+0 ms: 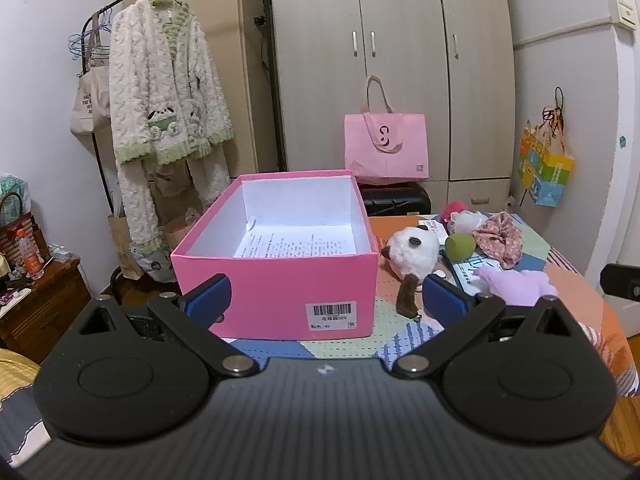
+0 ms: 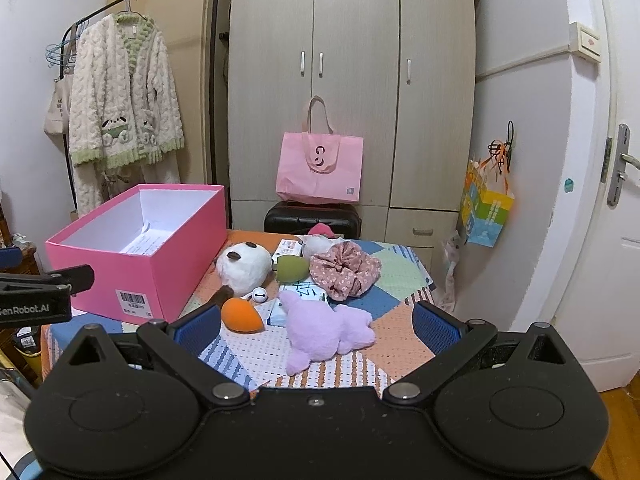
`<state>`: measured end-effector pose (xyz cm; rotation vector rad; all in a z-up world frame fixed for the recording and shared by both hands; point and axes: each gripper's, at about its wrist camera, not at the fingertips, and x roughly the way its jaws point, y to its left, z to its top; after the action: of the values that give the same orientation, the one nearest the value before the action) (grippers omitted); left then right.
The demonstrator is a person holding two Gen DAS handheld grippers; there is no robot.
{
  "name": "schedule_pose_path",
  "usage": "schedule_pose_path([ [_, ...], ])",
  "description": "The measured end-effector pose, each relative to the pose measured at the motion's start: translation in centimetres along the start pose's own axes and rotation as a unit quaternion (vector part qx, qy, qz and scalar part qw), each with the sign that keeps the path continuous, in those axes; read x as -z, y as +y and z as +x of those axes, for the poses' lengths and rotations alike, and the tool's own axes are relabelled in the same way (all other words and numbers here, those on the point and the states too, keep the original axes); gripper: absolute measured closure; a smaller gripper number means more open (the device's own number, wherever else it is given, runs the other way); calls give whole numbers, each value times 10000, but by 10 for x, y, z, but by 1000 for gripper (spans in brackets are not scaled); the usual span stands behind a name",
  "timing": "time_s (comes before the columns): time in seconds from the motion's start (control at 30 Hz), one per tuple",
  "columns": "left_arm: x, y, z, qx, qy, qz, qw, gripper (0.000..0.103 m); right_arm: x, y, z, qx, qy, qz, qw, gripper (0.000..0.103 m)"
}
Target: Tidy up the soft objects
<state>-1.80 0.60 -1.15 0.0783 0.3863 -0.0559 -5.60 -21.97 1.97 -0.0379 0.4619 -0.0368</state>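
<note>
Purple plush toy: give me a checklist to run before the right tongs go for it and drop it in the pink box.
1. Right tongs open and empty: ok, blue pads spread wide.
2. Purple plush toy in front of the right tongs, nothing lying on it: ok.
3. Neighbours clear of the grasp: not ok, the orange sponge and a blue-and-white packet lie right beside the toy.
4. Pink box open with room inside: ok, only a printed sheet on its floor.
5. Left tongs out of the path: cannot tell; they are open and empty in front of the box's near wall.
</note>
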Motion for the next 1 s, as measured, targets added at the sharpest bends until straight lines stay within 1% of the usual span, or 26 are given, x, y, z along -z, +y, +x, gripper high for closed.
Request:
schedule_pose_path([
  [0.23, 2, 0, 5, 144, 159, -56, 9998, 0, 3, 2, 2, 112, 62, -8, 9999, 0],
  [0.7, 4, -10, 5, 225, 241, 134, 9994, 0, 5, -3, 3, 115, 79, 44, 9999, 0],
  [0.87, 3, -11, 3, 241, 248, 143, 9993, 0, 5, -5, 3, 81, 56, 54, 9999, 0],
  [1.0, 2, -11, 2, 243, 225, 147, 9993, 0, 5, -5, -1, -52, 25, 37, 10000, 0],
])
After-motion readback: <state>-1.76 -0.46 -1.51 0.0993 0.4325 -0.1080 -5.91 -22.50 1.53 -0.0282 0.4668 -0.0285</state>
